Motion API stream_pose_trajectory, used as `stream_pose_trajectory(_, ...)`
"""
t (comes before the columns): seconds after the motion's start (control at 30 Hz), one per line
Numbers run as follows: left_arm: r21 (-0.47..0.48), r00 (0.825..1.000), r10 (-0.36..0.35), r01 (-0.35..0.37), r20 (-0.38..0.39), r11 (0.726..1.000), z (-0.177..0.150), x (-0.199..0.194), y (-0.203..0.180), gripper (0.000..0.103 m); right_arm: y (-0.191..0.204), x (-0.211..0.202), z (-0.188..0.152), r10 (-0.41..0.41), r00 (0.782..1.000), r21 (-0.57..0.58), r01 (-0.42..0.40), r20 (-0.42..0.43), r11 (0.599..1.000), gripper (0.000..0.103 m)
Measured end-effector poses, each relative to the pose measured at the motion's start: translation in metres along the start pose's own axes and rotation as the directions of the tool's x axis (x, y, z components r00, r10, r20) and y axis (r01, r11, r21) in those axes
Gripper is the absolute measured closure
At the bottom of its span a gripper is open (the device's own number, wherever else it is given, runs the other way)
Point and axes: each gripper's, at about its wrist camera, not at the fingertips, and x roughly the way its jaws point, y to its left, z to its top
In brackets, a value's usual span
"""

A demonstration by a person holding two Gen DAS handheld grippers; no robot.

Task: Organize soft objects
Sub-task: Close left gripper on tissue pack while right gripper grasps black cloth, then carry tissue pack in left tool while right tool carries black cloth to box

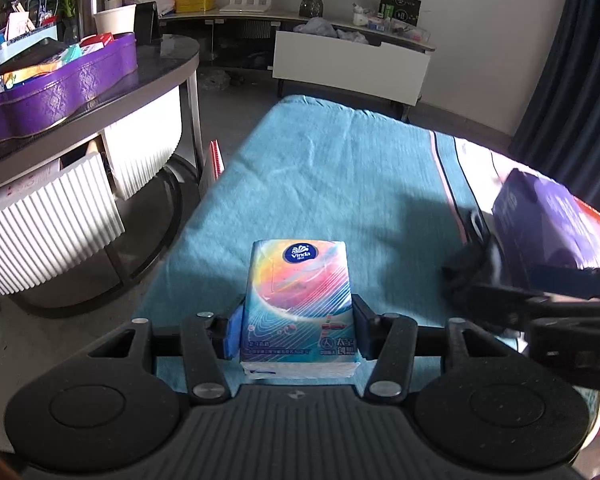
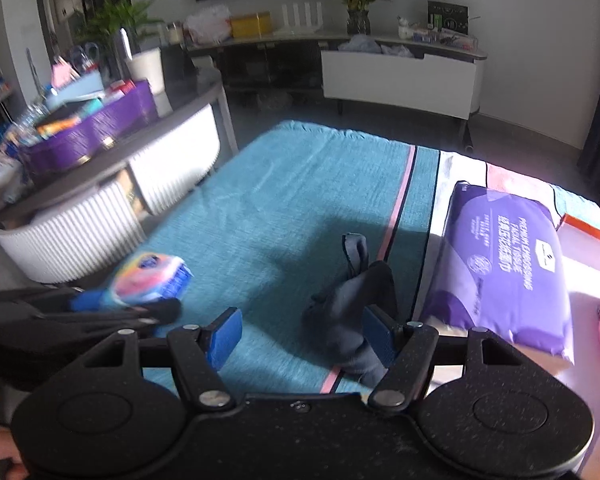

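Left gripper clamped around "Vinda" tissue pack; right gripper released, beside purple "PREMIUM FACIAL TISSUE" pack.

The small tissue pack has rainbow swirls of pink, orange and blue, with a dark blue round badge. The cloth under it is teal with a pink stripe. The big tissue bag is purple with white letters. The claw pads are blue.

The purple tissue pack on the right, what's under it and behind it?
The purple tissue pack lies on the pale striped part of the bed cover. Behind it an orange-edged flat thing shows; the cover directly beneath is hidden.
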Motion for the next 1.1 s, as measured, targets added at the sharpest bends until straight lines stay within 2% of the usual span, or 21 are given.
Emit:
stream_pose_trajectory(0.1, -0.002, 1.0, -0.003, 0.003, 0.006, 1.0, 0.008, 0.002, 0.005, 0.05, 0.0, 0.02, 0.007, -0.066, 0.997, -0.006, 0.066, -0.042, 0.998, 0.023)
stream_pose_trajectory(0.27, 0.025, 1.0, -0.015, 0.015, 0.01, 1.0, 0.02, 0.009, 0.008, 0.05, 0.006, 0.042, 0.012, -0.118, 0.991, -0.056, 0.114, -0.062, 0.992, 0.022)
stream_pose_trajectory(0.4, 0.032, 1.0, -0.025, 0.025, 0.009, 0.999, 0.029, 0.016, 0.008, 0.05, 0.016, 0.052, 0.013, -0.119, 0.99, -0.095, 0.113, -0.069, 0.989, 0.017)
stream_pose_trajectory(0.43, 0.032, 1.0, -0.025, 0.025, 0.01, 0.999, 0.03, 0.017, 0.008, 0.05, 0.017, 0.053, 0.012, -0.124, 0.99, -0.103, 0.117, -0.067, 0.988, 0.019)
stream_pose_trajectory(0.5, 0.028, 1.0, -0.025, 0.025, 0.011, 0.999, 0.032, 0.018, 0.009, 0.05, 0.021, 0.056, 0.012, -0.184, 0.98, -0.103, 0.175, -0.075, 0.979, 0.019)
stream_pose_trajectory(0.57, 0.022, 1.0, -0.019, 0.019, 0.01, 1.0, 0.032, 0.019, 0.011, 0.05, 0.024, 0.057, 0.009, -0.194, 0.979, -0.057, 0.19, -0.065, 0.98, 0.017)
stream_pose_trajectory(0.63, 0.006, 1.0, -0.02, 0.02, 0.002, 1.0, 0.032, 0.021, 0.015, 0.05, 0.02, 0.062, 0.007, -0.261, 0.962, 0.024, 0.264, -0.079, 0.964, 0.019)
stream_pose_trajectory(0.67, 0.002, 1.0, -0.019, 0.019, -0.001, 1.0, 0.032, 0.022, 0.016, 0.05, 0.013, 0.065, 0.006, -0.268, 0.958, 0.075, 0.276, -0.099, 0.958, 0.022)
stream_pose_trajectory(0.73, 0.006, 1.0, -0.014, 0.014, -0.007, 1.0, 0.033, 0.023, 0.016, 0.05, 0.002, 0.067, 0.005, -0.242, 0.964, 0.157, 0.258, -0.11, 0.953, 0.027)
stream_pose_trajectory(0.77, 0.01, 1.0, -0.013, 0.013, -0.007, 1.0, 0.033, 0.022, 0.017, 0.05, 0.0, 0.066, 0.006, -0.235, 0.966, 0.163, 0.251, -0.109, 0.954, 0.031)
stream_pose_trajectory(0.8, 0.014, 1.0, -0.012, 0.012, -0.005, 1.0, 0.033, 0.022, 0.017, 0.05, -0.001, 0.064, 0.007, -0.236, 0.966, 0.158, 0.25, -0.105, 0.955, 0.047)
stream_pose_trajectory(0.83, 0.016, 1.0, -0.012, 0.012, -0.004, 1.0, 0.034, 0.022, 0.017, 0.05, -0.002, 0.06, 0.008, -0.221, 0.972, 0.165, 0.232, -0.084, 0.959, 0.053)
stream_pose_trajectory(0.93, 0.01, 1.0, -0.018, 0.018, -0.005, 1.0, 0.036, 0.022, 0.016, 0.05, -0.005, 0.051, 0.01, -0.174, 0.983, 0.175, 0.18, -0.05, 0.968, 0.057)
stream_pose_trajectory(1.1, 0.022, 0.999, -0.031, 0.031, 0.009, 0.999, 0.039, 0.017, 0.008, 0.05, 0.005, 0.031, 0.015, -0.107, 0.994, 0.151, 0.104, 0.013, 0.983, 0.058)
